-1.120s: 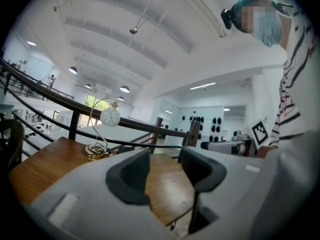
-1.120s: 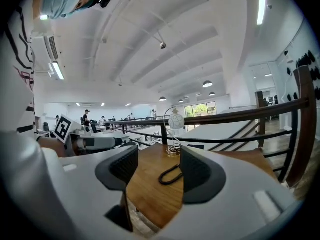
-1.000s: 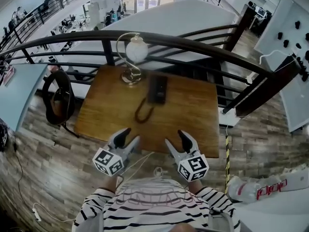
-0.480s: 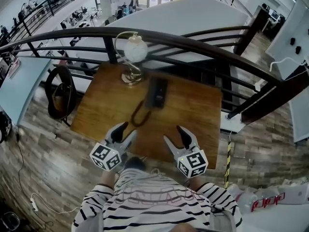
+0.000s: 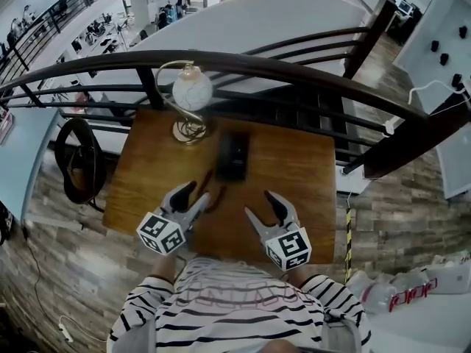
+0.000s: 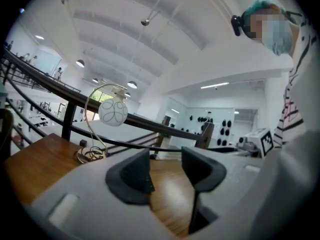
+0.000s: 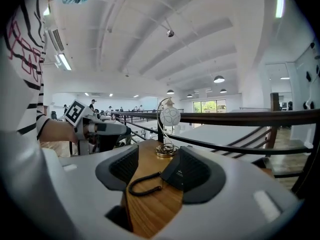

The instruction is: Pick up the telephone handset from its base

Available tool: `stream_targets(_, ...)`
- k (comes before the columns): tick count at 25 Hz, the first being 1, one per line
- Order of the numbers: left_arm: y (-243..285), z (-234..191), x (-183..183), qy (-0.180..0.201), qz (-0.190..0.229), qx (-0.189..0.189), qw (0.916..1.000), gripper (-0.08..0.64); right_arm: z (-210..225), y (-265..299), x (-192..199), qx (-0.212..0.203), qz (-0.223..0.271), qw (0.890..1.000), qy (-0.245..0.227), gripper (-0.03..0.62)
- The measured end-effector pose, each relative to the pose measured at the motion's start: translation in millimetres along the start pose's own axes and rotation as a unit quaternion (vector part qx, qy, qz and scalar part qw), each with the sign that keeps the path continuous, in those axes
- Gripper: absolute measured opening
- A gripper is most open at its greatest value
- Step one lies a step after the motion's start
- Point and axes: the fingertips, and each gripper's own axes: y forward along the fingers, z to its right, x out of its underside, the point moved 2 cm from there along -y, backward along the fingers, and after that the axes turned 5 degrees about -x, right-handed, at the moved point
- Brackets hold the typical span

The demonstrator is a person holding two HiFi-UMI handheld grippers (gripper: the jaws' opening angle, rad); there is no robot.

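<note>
Two grippers are hovering over the table's point(image 5: 309, 169) near edge, left gripper point(image 5: 194, 197) and right gripper point(image 5: 262, 206) both gaping wide and holding nothing, while the telephone handset point(image 5: 228, 153) is resting on its base point(image 5: 241, 162) toward the far edge beside the lamp point(image 5: 191, 93), so the reach looks barely begun and is calling for one gripper to go forward and straddle it.

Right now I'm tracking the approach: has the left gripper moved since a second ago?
Yes. The left gripper has advanced across the table toward the telephone cord, tips now near it.

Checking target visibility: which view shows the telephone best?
Head view: the whole telephone lies in sight on the table. The right gripper view shows only a corner and cord; the left gripper view, none.
</note>
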Motion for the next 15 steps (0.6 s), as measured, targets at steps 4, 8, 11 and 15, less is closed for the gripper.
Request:
stream_targets(4,23.9,-30.4,-1.8,-0.008,-0.015,0.016,0.9997,0.202,13.7,33.0,1.0,0.015,-0.006,1.000,0.005,0.247)
stream_targets(8,49.8,-59.0,-8.8,-0.006,-0.024,0.030,0.9993,0.202,31.0,63.6,3.9,0.026,-0.016,1.000,0.004,0.247)
stream_targets(11,68.2,-78.7,-15.7,-0.004,-0.027,0.043,0.9987,0.202,43.3,83.9,7.5,0.039,-0.025,0.999,0.003,0.247)
stream_targets(15,95.9,-102.2,-27.7,0.009,-0.029,0.062,0.9976,0.202,60.4,108.2,11.1,0.057,-0.038,0.998,-0.001,0.247)
